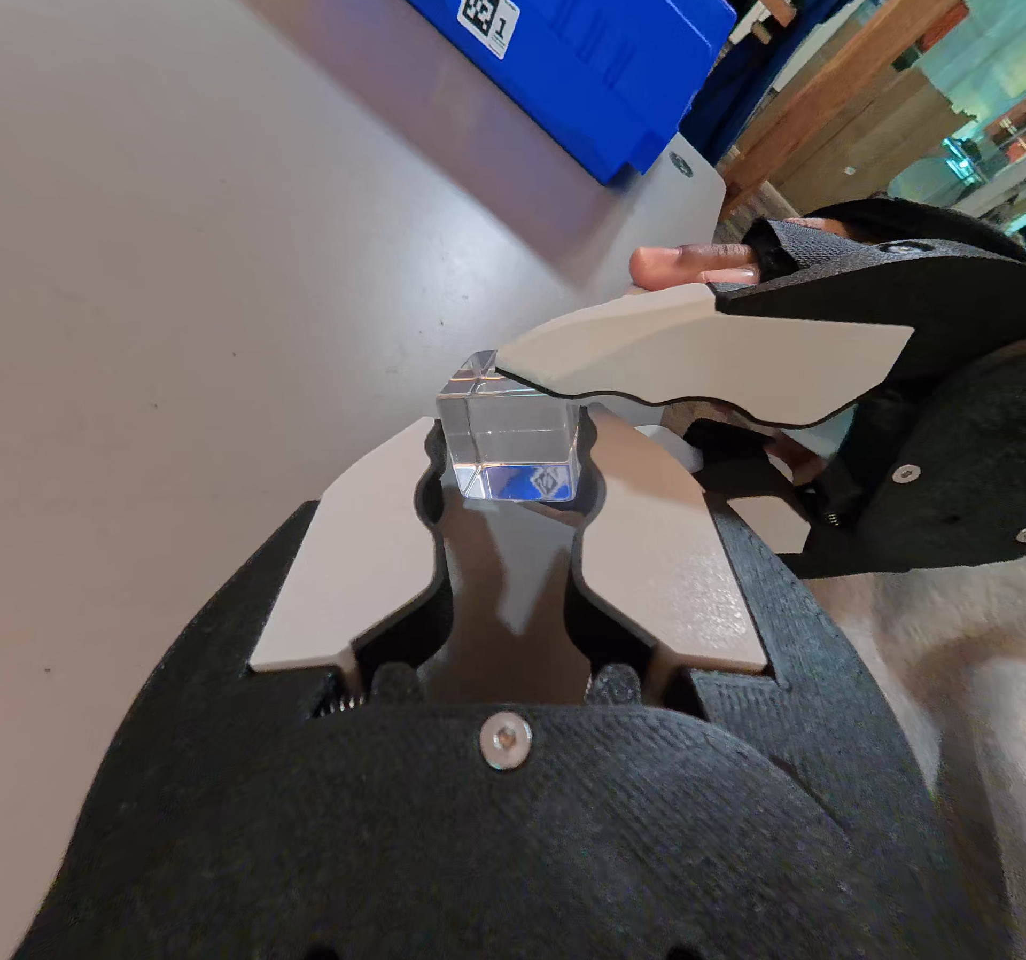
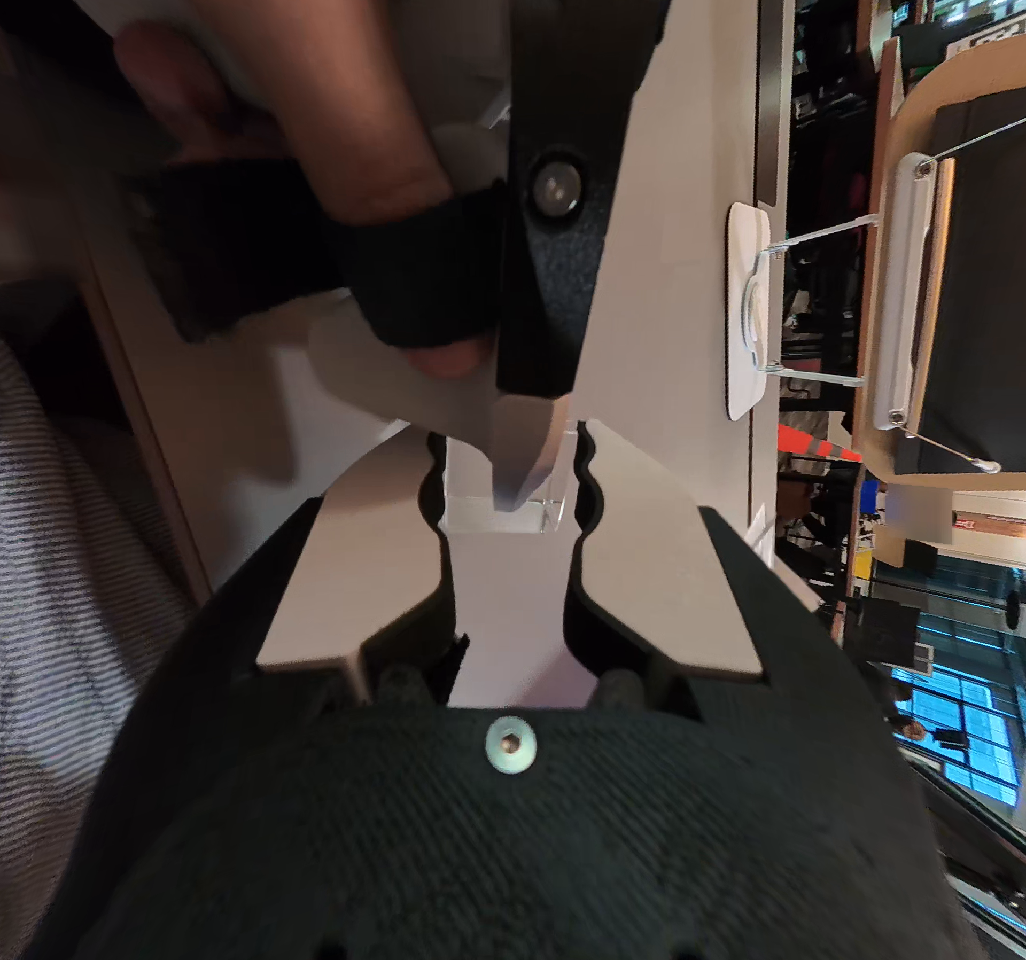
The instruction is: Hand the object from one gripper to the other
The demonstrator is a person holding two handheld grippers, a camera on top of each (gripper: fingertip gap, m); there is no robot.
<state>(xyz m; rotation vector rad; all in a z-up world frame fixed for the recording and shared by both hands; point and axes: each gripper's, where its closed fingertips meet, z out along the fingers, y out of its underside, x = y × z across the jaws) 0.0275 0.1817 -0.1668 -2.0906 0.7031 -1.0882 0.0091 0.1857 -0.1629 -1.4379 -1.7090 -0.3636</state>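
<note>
Glossy clear cube (image 1: pixel 508 447); matt table (image 1: pixel 194 212)

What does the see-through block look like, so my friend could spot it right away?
Start at the blue bin at the back of the pale table, then come forward to where the two grippers meet. Between the left gripper fingertips sits the clear cube, with the right gripper touching it too. It is the only glassy, see-through thing there.
</note>
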